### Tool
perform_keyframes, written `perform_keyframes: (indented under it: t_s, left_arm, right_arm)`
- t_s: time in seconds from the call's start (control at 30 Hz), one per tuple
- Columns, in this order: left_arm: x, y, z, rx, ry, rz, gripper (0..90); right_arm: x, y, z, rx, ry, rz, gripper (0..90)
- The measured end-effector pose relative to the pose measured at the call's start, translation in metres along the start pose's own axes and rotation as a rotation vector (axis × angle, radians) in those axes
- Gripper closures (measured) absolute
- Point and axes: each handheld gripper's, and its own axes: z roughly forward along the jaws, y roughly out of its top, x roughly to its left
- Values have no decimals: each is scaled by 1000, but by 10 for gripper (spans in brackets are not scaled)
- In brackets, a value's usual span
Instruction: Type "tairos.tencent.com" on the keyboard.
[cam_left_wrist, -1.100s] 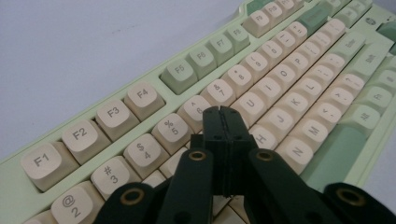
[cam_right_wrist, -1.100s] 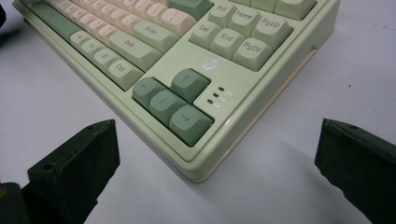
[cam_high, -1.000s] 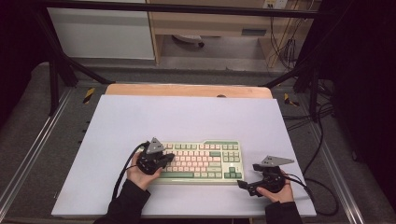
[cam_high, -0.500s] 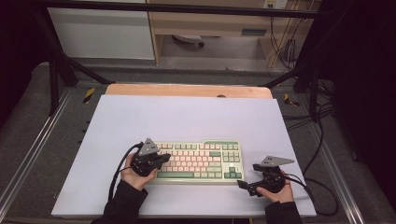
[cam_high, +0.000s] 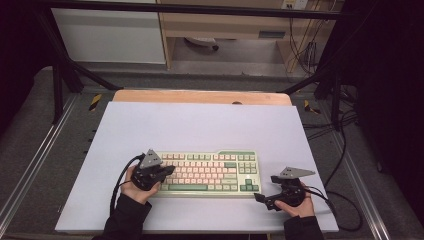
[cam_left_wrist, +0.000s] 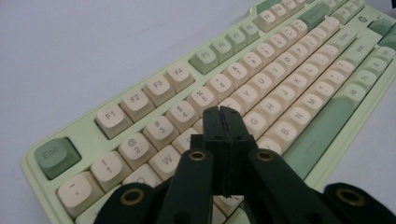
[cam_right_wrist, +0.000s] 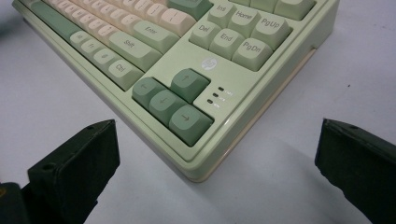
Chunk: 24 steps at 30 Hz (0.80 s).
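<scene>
A pale green keyboard with cream and dark green keys lies on the white table top, near its front edge. My left gripper hovers over the keyboard's left end, jaws pressed together with nothing between them. In the left gripper view its shut tips sit just above the letter keys of the keyboard. My right gripper rests at the keyboard's front right corner, open. In the right gripper view its jaws stand wide apart on either side of that corner, near the arrow keys, touching nothing.
A wooden strip borders the table's far edge. Black cables trail off the right side from the right gripper. Metal frame rails run along both sides. A wide stretch of bare table top lies behind the keyboard.
My left gripper has slid leftward along the keyboard toward its left end, still shut. The right gripper and the keyboard have stayed put.
</scene>
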Motion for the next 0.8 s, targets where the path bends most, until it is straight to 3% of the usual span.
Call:
perform_keyframes:
  t_s: [0.4, 0.8]
  left_arm:
    - [12, -16, -13, 12, 28, -27, 900]
    - [16, -25, -10, 31, 40, -34, 900]
  right_arm:
    - [0, 0, 0, -1, -1, -1, 5]
    - [0, 0, 1, -1, -1, -4, 5]
